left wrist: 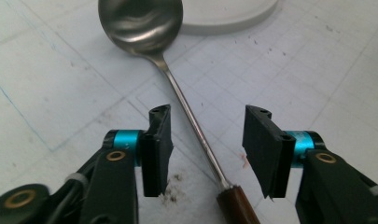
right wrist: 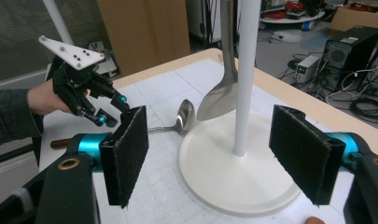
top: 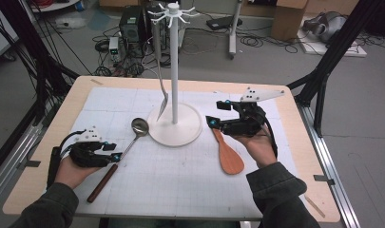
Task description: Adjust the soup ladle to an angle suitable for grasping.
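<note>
- step in hand: left gripper (left wrist: 207, 154) down over ladle (top: 119, 156), jaws part open astride its thin metal shaft, pads not yet touching.
- next, prob: close on shaft just above brown handle, lift level.
- right gripper (right wrist: 224, 158) wide open, nothing held, facing white rack (top: 174, 124), above wooden spatula (top: 228, 154).
- ladle: flat on mat (top: 180, 190), shiny steel bowl near rack base, dark-brown handle toward person.

Both grippers are black with teal collars and brass screws; ribbed black pads line the jaws. Dark grey sleeves (top: 275, 187) cover the forearms.
</note>
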Motion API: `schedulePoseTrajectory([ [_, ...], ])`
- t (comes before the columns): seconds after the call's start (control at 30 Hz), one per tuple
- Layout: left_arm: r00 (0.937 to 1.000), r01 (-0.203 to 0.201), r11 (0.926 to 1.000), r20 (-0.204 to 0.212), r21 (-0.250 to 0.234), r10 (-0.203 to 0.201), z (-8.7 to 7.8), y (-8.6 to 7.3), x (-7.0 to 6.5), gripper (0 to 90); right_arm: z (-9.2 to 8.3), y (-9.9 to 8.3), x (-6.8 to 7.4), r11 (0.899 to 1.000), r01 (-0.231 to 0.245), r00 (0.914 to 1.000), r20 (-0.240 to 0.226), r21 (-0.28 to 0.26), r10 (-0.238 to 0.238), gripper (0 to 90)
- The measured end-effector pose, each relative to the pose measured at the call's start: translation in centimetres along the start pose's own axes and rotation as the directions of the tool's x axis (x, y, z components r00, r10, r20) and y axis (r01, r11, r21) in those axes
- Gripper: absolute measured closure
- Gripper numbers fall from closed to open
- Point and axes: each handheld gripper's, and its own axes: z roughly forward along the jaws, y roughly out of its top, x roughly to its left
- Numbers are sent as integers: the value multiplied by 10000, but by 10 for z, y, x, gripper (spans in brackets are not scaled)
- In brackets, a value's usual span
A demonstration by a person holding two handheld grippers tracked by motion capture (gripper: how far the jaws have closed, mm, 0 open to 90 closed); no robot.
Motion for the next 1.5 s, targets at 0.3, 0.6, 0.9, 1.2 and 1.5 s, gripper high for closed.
schedulePoseTrajectory([
  [0.3, 9999, -82, 9986, 126, 523, 76, 11, -3, 0, 615, -4, -10, -1, 9998, -183, 9998, 89, 56, 183, 270],
  [0.6, 9994, -290, 9911, 212, 1301, 265, 22, -7, -3, 694, -2, -14, -2, 9997, -198, 9998, 85, 115, 197, 269],
  [0.9, 9997, -150, 9925, 221, 1211, 125, 20, -8, -2, 742, 1, -17, -3, 9996, -231, 9997, 95, 156, 229, 267],
  [1.2, 9995, -103, 9943, 313, 1060, 70, 17, -8, -2, 781, 2, -17, -3, 9995, -256, 9996, 87, 199, 255, 267],
  [1.5, 9996, -131, 9921, 275, 1245, 98, 21, -8, -2, 734, 7, -19, -3, 9991, -245, 9997, 63, 336, 243, 267],
])
